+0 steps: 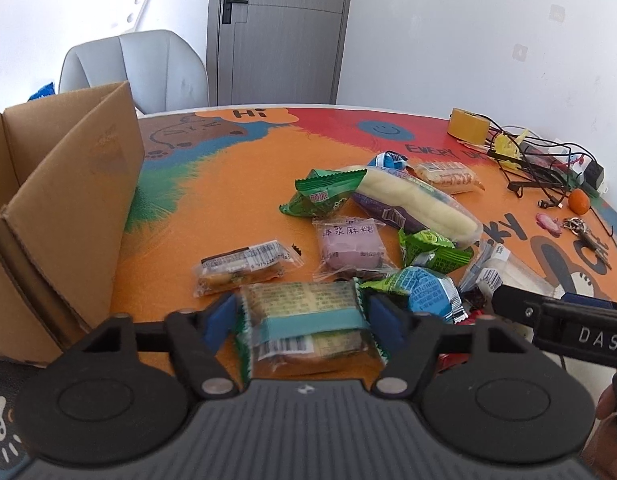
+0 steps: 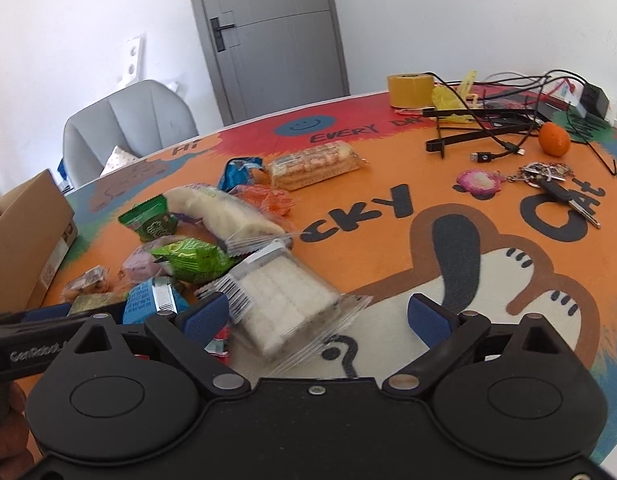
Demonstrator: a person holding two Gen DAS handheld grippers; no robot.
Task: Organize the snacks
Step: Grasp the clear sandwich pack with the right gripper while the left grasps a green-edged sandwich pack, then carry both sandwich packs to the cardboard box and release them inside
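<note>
The left tool (image 1: 300, 316) has its two blue pads pressed against the sides of a clear-wrapped cake with a teal band (image 1: 308, 320), gripping it just above the orange surface (image 1: 228, 200). The cardboard box (image 1: 64, 208) stands open to the left of that cake. Beyond the cake, away from the box, lies the snack pile: a barcode packet (image 1: 246, 268), a pink mochi (image 1: 350, 246), a green packet (image 1: 326, 192), a long cream roll (image 1: 416, 200) and a blue packet (image 1: 426, 292).

The right tool (image 2: 320, 316) is spread wide and grips nothing; a white wafer pack (image 2: 284, 300) lies on the surface between its pads, nearer the left pad (image 2: 206, 316), though contact cannot be told. Far from the box sit a tape roll (image 2: 410, 90), an orange (image 2: 554, 140) and keys (image 2: 556, 184).
</note>
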